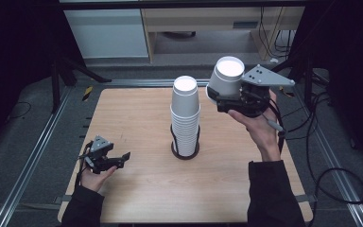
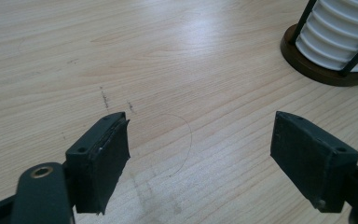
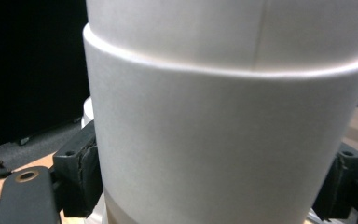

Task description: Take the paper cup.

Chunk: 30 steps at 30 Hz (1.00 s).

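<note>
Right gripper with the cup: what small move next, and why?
Probably carry the white cup left until it sits over the cup stack, then lower it. The right gripper is clamped on it, up and to the right of the stack; the left gripper rests open, apart.

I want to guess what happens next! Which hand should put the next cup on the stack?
Probably the right: the right gripper already holds a white paper cup up beside the cup stack. The left gripper sits open and empty.
</note>
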Motion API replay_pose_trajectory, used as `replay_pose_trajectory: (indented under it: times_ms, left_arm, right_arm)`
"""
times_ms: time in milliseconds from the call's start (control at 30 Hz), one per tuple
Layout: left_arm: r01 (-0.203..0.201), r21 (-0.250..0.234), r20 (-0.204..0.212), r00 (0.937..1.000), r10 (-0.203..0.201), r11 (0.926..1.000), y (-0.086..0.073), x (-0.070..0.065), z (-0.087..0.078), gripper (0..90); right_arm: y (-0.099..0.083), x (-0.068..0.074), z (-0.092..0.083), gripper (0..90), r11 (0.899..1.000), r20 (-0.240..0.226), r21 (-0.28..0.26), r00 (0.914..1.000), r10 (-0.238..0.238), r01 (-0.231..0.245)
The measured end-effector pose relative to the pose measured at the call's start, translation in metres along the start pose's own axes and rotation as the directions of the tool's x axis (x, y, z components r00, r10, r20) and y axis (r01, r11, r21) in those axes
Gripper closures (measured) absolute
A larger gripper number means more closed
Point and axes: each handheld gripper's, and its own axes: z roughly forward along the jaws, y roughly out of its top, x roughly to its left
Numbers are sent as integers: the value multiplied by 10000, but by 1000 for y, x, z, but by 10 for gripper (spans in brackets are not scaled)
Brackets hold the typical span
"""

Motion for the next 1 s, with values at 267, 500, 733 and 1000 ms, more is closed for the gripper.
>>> replay_pose_trajectory:
  times_ms: [267, 500, 733, 1000]
  left_arm:
    - [-44, 28, 48, 10000, 44, 10000, 0, -2, 1, 188]
    - [-128, 48, 171, 9998, 127, 9999, 2, -5, 1, 189]
    - [-210, 59, 309, 9993, 208, 9998, 3, -9, 1, 189]
    - [-262, 5, 448, 9987, 262, 9997, 5, -12, -1, 191]
  right_arm:
    - [-27, -8, -11, 157, 9992, 107, 382, 9999, 108, -112]
    - [-62, -17, -24, 157, 9962, 91, 754, 9990, 441, -447]
    - [-93, -20, -33, 157, 9931, -81, 1018, 9983, 586, -574]
    - [-125, -14, -37, 156, 9875, -454, 1481, 9971, 607, -534]
